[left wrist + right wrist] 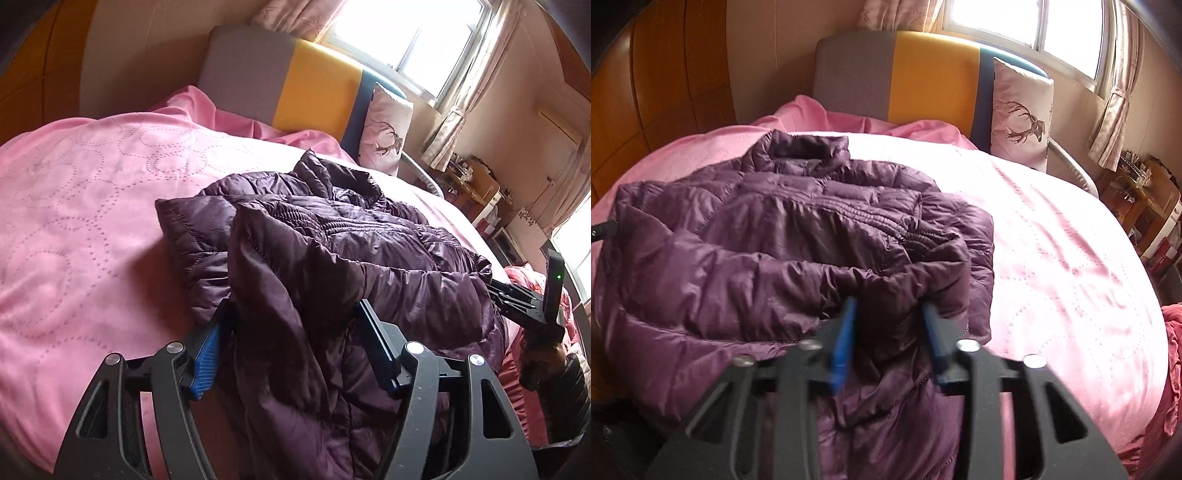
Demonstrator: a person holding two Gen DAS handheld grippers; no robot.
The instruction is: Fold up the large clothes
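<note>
Left wrist view: my left gripper [295, 321] stands wide, its pads straddling but not pressing a jacket [325, 236] fold on the bed [74, 221]. My right gripper [890, 328] pinches the hem, positioned for lifting.

Bedroom. Landmark is the headboard [923, 77]: grey, yellow, blue panels. Wooden wardrobe [672, 85] left of it, deer-print pillow [1021, 114] leaning on its blue end. Window [1034, 26] above and right, blown-out daylight, pale curtains [1112, 122]. Cluttered wooden desk [1148, 199] far right. Pink bedspread [1052, 240] below.
</note>
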